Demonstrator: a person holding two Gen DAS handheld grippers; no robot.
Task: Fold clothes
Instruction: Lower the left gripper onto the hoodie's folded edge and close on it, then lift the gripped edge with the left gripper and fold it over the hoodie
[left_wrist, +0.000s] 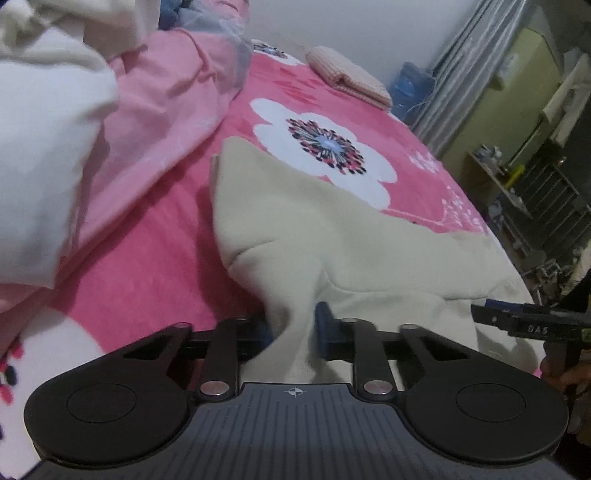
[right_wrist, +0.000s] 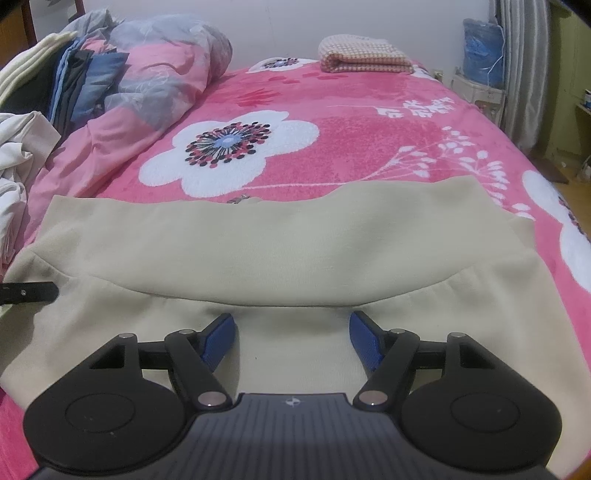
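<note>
Here the left gripper (left_wrist: 293, 332) pinches a raised ridge of the beige garment (right_wrist: 295, 240). The right gripper (right_wrist: 291, 339) hovers spread over the garment's near edge, holding nothing. The garment lies flat on the pink floral blanket (right_wrist: 332, 122). Judged step: grasping for a fold; next, the right gripper needs to close on the cloth.
</note>
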